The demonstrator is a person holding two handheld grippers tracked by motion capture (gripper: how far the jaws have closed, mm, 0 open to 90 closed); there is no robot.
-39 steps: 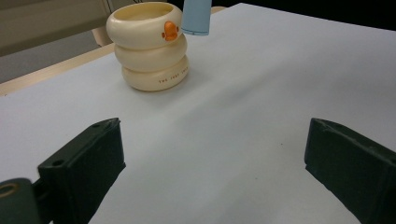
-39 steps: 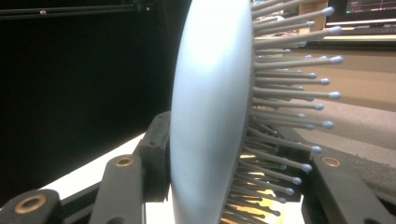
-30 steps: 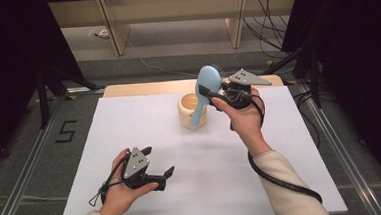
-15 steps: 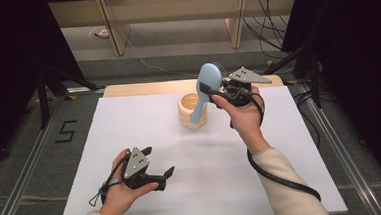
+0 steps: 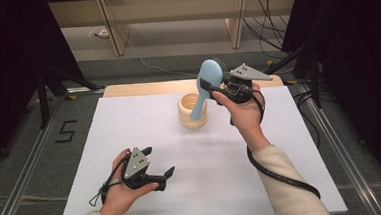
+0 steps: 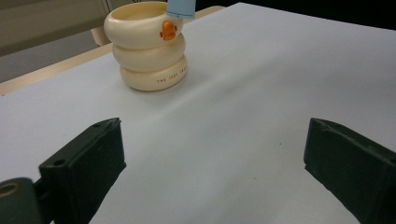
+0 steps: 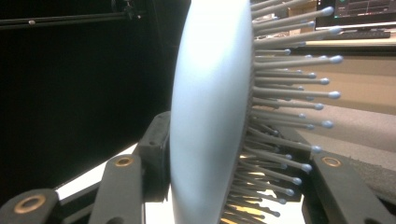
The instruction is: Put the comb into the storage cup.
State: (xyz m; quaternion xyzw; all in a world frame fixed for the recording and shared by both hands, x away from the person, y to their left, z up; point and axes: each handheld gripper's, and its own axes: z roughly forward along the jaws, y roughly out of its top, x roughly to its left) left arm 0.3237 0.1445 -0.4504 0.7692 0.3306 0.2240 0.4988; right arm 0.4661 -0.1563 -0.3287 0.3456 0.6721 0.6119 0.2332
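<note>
A light blue hairbrush is held up over the back of the white table, head uppermost, handle slanting down. My right gripper is shut on its head; in the right gripper view the brush's back and bristles sit between the two black jaws. The handle's end hangs just over the rim of a cream ringed cup with an orange duck mark. My left gripper rests low at the front left, jaws wide open around bare table.
A wooden strip runs along the table's far edge. Metal rails flank the table on the floor, and cables lie beyond the back right. The right gripper's black cable trails past the forearm.
</note>
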